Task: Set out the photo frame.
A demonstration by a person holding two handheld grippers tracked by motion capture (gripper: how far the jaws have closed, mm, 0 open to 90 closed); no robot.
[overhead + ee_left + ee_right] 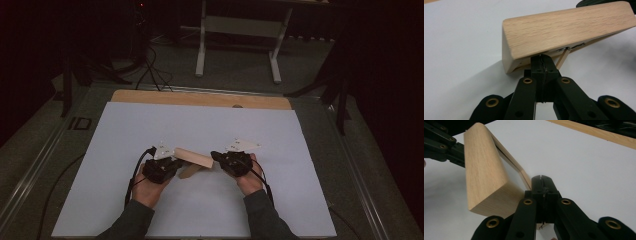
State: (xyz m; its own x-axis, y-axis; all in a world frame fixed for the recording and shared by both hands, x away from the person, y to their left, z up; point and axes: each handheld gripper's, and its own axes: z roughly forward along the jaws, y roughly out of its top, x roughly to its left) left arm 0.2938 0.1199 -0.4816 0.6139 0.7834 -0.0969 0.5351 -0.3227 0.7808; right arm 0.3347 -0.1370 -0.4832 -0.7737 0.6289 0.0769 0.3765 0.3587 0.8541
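Both grippers, left gripper (172,162) and right gripper (216,156), are black with brass-ringed screw holes, pale three-cornered top plates, trailing black cables. Person's wearing dark grey sleeves (129,223).

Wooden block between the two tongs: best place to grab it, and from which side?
Probably the thin frame strip under the wooden block, taken endwise from left and right. The block's thick rounded body looks too wide for the jaws. Both the left tongs and right tongs sit there, closed.

A pale wooden block (564,30) with fine straight grain and a matt, unvarnished face is being seen. The white sheet (200,210) is looking smooth and matt like paper. The left gripper (541,65) is made of matt black plastic with brass-coloured rivets.
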